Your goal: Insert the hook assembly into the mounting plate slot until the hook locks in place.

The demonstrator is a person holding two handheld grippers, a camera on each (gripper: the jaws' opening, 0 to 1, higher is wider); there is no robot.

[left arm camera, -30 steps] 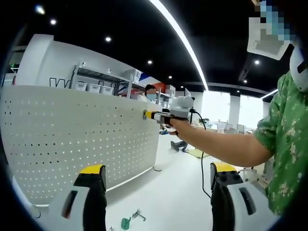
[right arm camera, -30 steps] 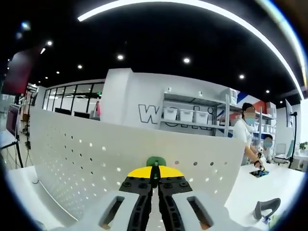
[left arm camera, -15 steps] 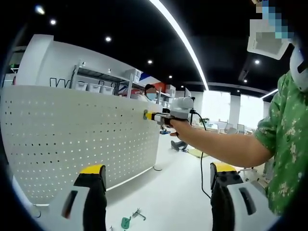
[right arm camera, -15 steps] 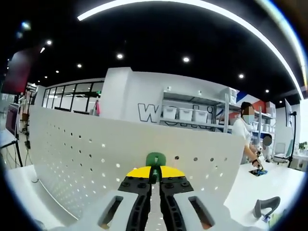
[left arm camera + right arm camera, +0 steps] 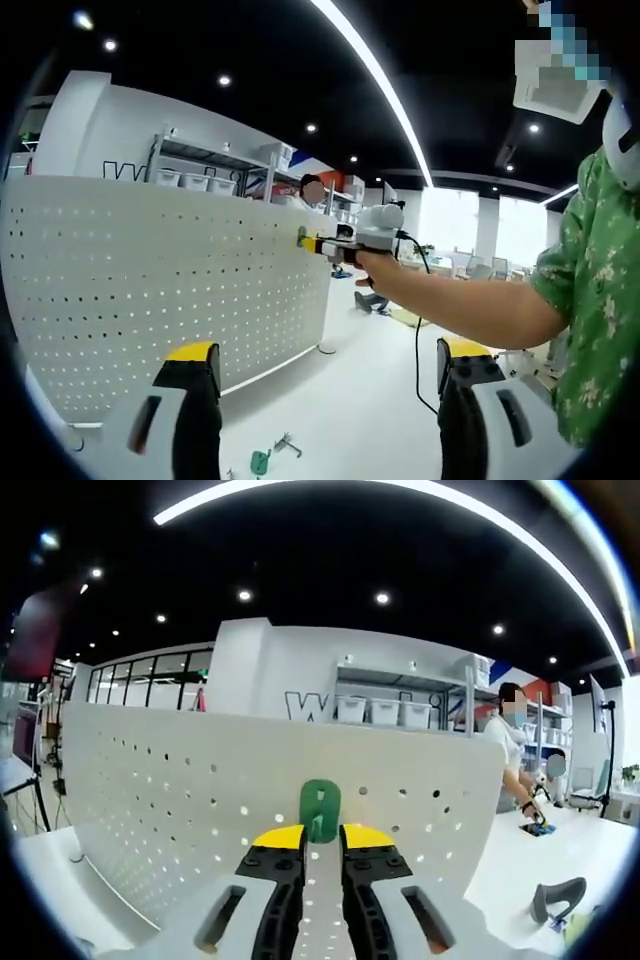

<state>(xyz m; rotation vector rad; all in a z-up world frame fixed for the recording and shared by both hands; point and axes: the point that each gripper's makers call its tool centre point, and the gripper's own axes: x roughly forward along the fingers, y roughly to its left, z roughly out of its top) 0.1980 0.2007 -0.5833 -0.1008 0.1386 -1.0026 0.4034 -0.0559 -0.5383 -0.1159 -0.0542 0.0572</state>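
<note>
Jaws of my right gripper [image 5: 322, 832] slightly parted, yellow tips flanking green hook [image 5: 320, 809] without clear grip; hook sits against white perforated mounting plate [image 5: 180, 800] near its top edge. Left gripper [image 5: 325, 375] jaws wide apart, grasping nothing. From left gripper view, right gripper reaches to plate top edge, my arm [image 5: 460, 305] extended. Spare green hook [image 5: 261, 463] lies on counter [image 5: 350, 420] below plate.

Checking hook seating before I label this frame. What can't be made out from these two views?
- Right gripper view: whether the green hook is locked into the pegboard; its back faces away.
- Left gripper view: right tongs tiny; hook contact unreadable.
- Left gripper view: small parts on the floor too small to identify, partly cut off by the left tongs.
</note>
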